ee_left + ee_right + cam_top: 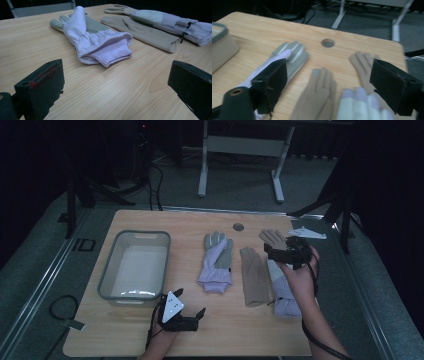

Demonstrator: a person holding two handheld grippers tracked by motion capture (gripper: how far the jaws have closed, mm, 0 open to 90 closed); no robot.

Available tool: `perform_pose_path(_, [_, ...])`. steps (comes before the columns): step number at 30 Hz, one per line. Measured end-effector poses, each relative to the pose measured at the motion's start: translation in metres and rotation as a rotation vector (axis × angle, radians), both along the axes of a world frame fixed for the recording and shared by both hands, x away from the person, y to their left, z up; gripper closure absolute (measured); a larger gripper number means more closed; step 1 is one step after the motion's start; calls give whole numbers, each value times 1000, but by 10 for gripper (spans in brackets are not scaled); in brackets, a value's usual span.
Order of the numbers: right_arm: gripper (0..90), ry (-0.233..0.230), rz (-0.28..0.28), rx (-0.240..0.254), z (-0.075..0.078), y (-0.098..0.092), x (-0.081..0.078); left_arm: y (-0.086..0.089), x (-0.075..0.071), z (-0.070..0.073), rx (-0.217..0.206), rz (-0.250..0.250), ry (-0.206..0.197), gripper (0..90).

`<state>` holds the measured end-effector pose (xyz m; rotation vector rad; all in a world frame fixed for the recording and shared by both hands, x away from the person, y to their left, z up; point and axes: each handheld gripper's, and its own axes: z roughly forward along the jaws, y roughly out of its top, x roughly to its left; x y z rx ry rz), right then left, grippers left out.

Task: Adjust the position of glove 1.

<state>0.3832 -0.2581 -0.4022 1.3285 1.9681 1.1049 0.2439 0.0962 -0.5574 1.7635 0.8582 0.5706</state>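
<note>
Several gloves lie on the wooden table. A lavender and grey glove is at the centre, cuff toward me. Right of it lies a tan glove. A second lavender glove rests on another tan glove. My left gripper is open near the front edge, pointing at the central glove's cuff and apart from it. My right gripper is open above the fingers of the right-hand gloves, holding nothing.
A grey plastic bin stands on the left of the table, with nothing visible inside. A round hole sits near the far edge. A white desk frame stands on the floor beyond.
</note>
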Motion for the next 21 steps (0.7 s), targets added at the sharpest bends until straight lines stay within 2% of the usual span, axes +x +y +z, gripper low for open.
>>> perform_pose_path(4, [173, 12, 27, -4, -5, 15, 6, 0, -1, 0, -6, -16, -4, 9])
perform_pose_path(7, [181, 23, 55, -29, -15, 33, 12, 0, -1, 0, -4, -9, -3, 9])
perform_pose_path(9, [188, 25, 62, -30, -17, 37, 14, 0, 0, 0, -6, -10, -2, 9])
perform_pose_path(11, [192, 47, 86, -32, -25, 51, 20, 0, 0, 0, -7, -12, 2, 9])
perform_pose_path(12, [192, 47, 86, -32, -25, 51, 20, 0, 0, 0, -7, -11, 2, 9])
perform_pose_path(15, [205, 70, 117, -36, -34, 70, 30, 0, 0, 0, -5, -9, 4, 9])
perform_pose_path(16, [205, 70, 117, -36, -34, 70, 30, 0, 0, 0, -4, -8, 4, 9])
perform_pose_path(17, [211, 77, 128, -40, -39, 80, 34, 0, 0, 0, -4, -8, 4, 9])
perform_pose_path(21, [214, 99, 152, -40, -45, 94, 40, -1, 0, 0, -1, -7, 2, 9])
